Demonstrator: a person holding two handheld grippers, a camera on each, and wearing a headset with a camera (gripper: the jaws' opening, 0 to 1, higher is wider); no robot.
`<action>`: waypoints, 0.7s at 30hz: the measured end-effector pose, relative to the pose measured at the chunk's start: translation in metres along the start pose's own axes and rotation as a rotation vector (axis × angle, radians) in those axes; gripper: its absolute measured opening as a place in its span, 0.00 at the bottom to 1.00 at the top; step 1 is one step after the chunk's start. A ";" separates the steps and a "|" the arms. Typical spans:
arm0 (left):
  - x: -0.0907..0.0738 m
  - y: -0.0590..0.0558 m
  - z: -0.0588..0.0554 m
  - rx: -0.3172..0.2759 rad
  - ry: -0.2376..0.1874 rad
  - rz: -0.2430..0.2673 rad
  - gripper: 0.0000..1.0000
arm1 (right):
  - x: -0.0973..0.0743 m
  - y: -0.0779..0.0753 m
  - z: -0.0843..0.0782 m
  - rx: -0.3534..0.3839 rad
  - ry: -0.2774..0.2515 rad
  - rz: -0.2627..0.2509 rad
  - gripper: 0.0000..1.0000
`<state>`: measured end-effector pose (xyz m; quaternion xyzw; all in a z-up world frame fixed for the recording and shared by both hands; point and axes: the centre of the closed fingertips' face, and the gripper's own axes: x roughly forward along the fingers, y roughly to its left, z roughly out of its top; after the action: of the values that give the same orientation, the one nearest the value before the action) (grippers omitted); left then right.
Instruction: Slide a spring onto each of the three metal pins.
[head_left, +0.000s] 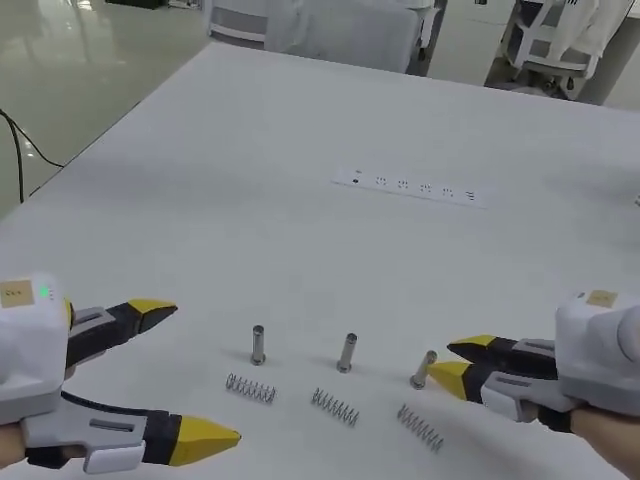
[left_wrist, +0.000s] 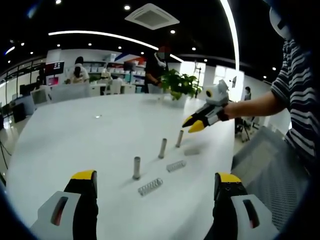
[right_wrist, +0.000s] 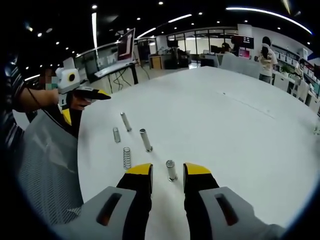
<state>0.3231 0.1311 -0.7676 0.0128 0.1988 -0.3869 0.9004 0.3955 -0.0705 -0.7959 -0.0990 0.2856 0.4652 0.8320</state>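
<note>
Three short metal pins stand upright in a row on the white table: left pin (head_left: 258, 345), middle pin (head_left: 347, 352), right pin (head_left: 424, 369). In front of each lies a loose spring (head_left: 250, 389) (head_left: 334, 407) (head_left: 420, 427). My right gripper (head_left: 452, 362) is open by a narrow gap, its yellow tips just right of the right pin. In the right gripper view that pin (right_wrist: 171, 170) stands between the tips of the right gripper (right_wrist: 167, 170), touching neither. My left gripper (head_left: 190, 372) is wide open and holds nothing, left of the row. The left pin (left_wrist: 136, 167) and a spring (left_wrist: 150, 186) lie ahead of it.
A white power strip (head_left: 415, 187) lies on the table (head_left: 200, 200) well beyond the pins. Office chairs (head_left: 540, 40) stand at the far edge. People sit and stand in the background of both gripper views.
</note>
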 end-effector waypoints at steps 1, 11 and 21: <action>0.000 0.000 0.000 0.000 -0.001 0.000 0.94 | -0.001 0.000 -0.001 -0.001 0.003 0.000 0.22; 0.000 -0.004 0.002 0.007 0.000 -0.009 0.94 | -0.005 0.008 -0.008 -0.017 0.023 0.015 0.22; -0.001 -0.002 0.000 0.002 -0.001 -0.002 0.94 | -0.007 0.017 -0.020 -0.021 0.044 0.034 0.22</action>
<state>0.3209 0.1300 -0.7671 0.0131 0.1978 -0.3881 0.9000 0.3707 -0.0744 -0.8066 -0.1134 0.3005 0.4798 0.8165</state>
